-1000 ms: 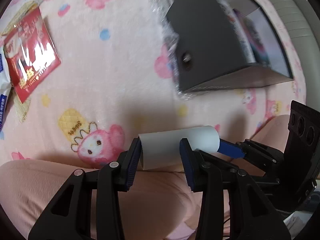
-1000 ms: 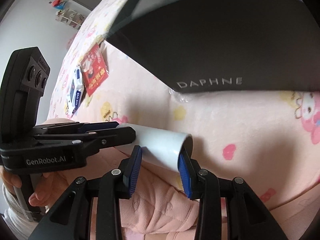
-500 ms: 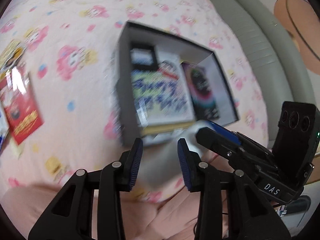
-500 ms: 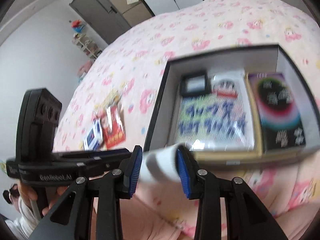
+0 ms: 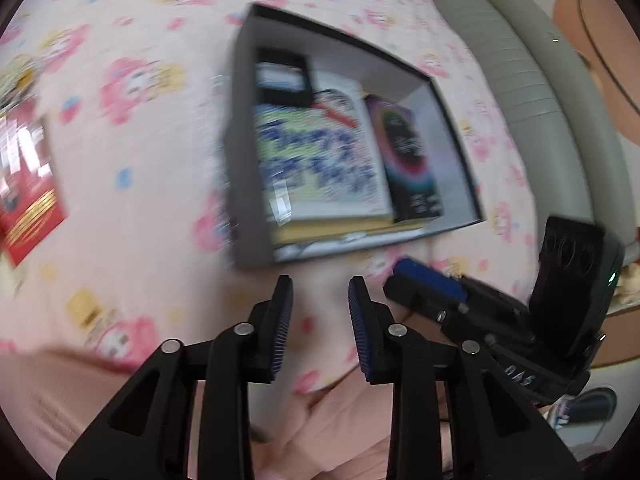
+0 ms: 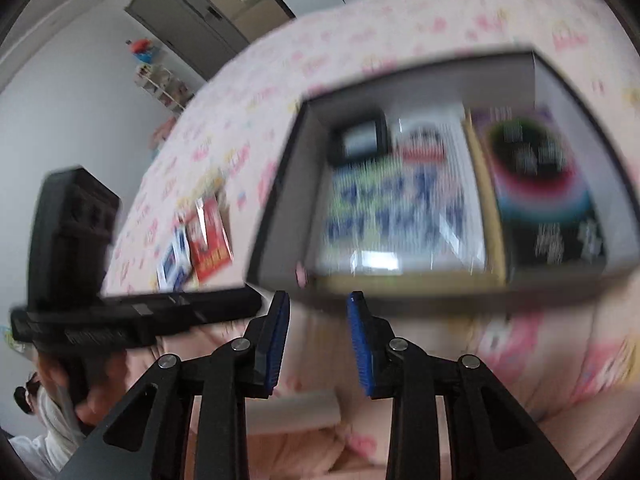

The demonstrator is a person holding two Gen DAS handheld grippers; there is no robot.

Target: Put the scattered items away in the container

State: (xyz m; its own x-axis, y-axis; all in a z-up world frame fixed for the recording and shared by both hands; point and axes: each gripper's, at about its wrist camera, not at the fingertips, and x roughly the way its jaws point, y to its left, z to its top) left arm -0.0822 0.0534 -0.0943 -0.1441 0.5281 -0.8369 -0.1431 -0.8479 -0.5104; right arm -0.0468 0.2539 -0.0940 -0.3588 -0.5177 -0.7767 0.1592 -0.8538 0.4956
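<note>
Both pairs of tongs, the left tongs and the right tongs, are standing apart with nothing between the pads, having just been closing. The white roll is lying low in the right wrist frame, on the person's pink lap below the tongs, outside the dark box on the bed. Risk: closing further on air is leaving the roll behind, and it may be rolling off the lap.
</note>
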